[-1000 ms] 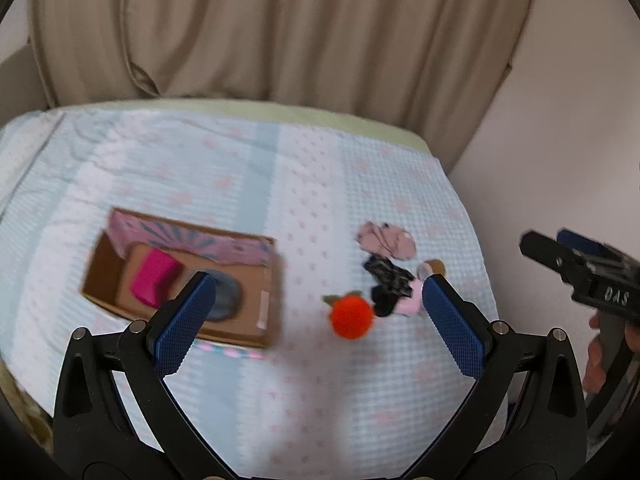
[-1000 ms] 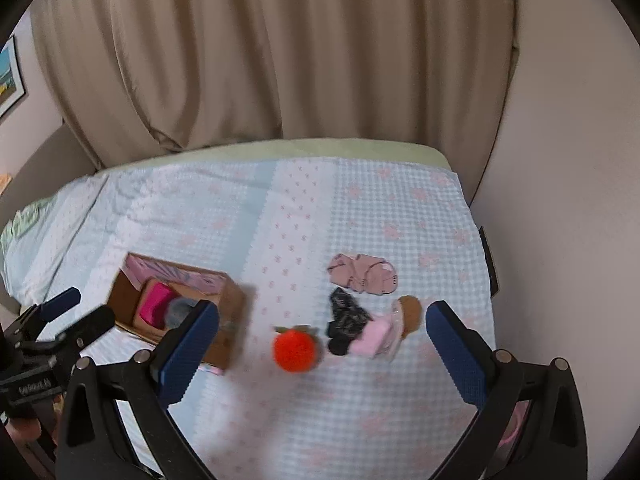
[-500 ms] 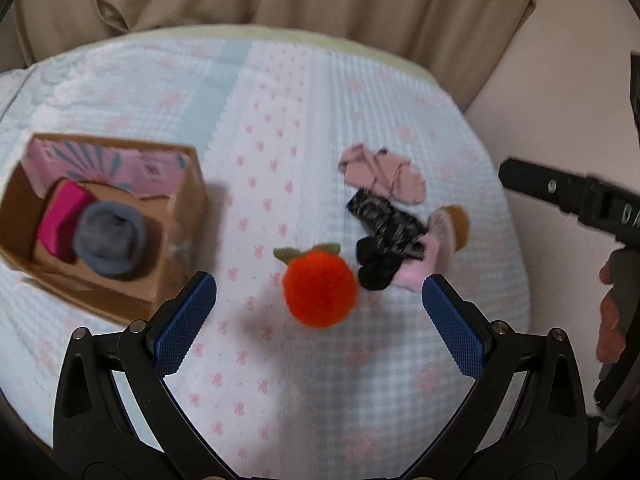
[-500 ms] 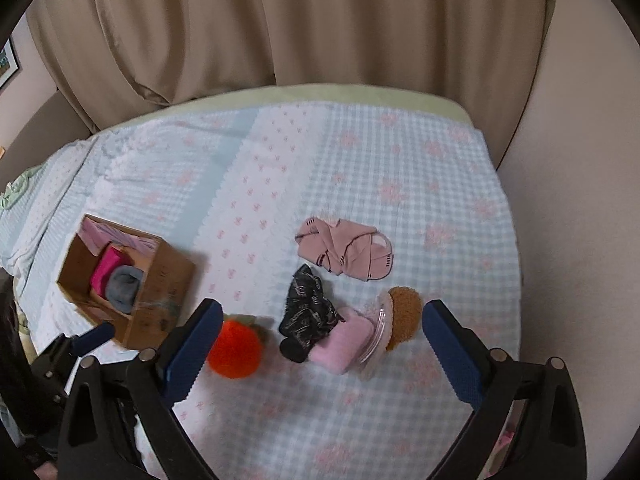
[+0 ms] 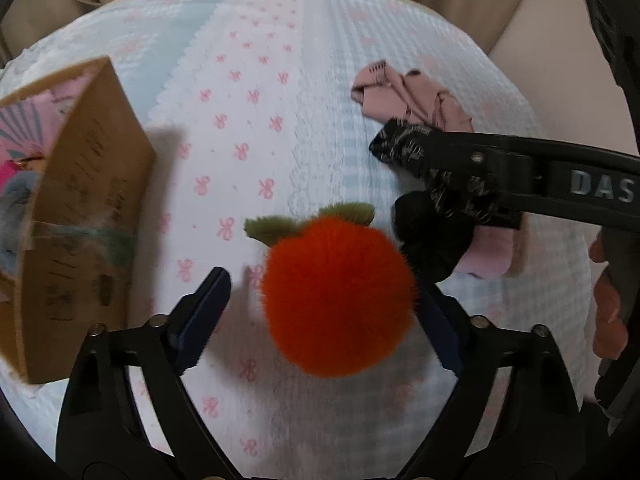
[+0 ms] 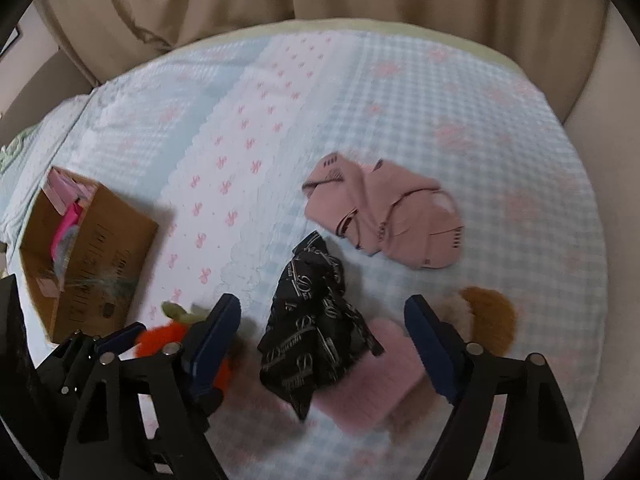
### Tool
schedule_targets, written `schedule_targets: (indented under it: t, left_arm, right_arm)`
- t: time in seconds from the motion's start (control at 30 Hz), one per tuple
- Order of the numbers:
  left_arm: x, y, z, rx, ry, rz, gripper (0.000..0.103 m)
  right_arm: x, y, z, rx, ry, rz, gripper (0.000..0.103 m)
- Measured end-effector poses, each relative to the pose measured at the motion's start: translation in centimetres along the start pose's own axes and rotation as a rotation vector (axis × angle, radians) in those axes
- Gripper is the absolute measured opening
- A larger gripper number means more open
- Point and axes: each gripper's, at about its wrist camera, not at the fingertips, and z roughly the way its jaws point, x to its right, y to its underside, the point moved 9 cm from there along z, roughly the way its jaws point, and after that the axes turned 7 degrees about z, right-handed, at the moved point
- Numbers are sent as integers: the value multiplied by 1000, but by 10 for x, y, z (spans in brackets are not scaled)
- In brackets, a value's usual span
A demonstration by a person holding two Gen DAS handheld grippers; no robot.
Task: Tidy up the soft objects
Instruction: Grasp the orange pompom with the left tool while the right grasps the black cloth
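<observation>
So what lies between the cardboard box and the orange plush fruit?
Only bare bedspread lies between the cardboard box and the orange plush fruit, seen in the left wrist view.

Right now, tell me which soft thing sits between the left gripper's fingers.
The orange plush fruit, the only one between the closing left gripper; the black cloth lies under the right gripper.

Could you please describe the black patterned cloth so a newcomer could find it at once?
On the checked bedspread, right of the cardboard box, lies a small pile of soft things. The black cloth lies there, overlapping a fluffy pink item; it alone is dark with pale script lettering.
</observation>
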Motion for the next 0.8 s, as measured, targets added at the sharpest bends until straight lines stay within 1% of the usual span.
schedule_targets:
  t: [0.03,0.07,0.17,0.2,0.23,0.27,0.3,0.33,0.5,0.63,0.8]
  left_arm:
    - [0,1,5,-8,2,2,80]
    - [0,2,8,-12,1,2,79]
    - [-3,1,14,-14,1,-8,70]
    - [-4,0,16,-14,3,-12,65]
    - [-4,-1,17,-15,5,-13,57]
    - [-5,-2,19,-18,8,-12,52]
    - [-4,-2,22,-26,9,-5,43]
    - [-4,-2,23,-32,9,0,39]
    - [-8,-3,24,-34,38,-14,35]
    - [-6,-1,19,-33,40,-9,33]
    - [0,-8,8,-17,47,3,33]
  right_arm:
    - [0,1,6,-7,0,-2,76]
    - [0,1,13,-18,-3,0,75]
    - [0,1,25,-27,-6,2,72]
    - [0,0,27,-29,-8,2,71]
    - [0,0,30,-31,-11,3,69]
    - [-1,1,32,-34,-14,3,68]
    - [-2,1,34,-36,-18,4,65]
    - [-2,2,36,-41,-21,6,61]
    - [-5,5,40,-47,-25,11,48]
    - [-5,6,40,-51,-24,16,37]
    - [-5,6,33,-37,-22,33,36]
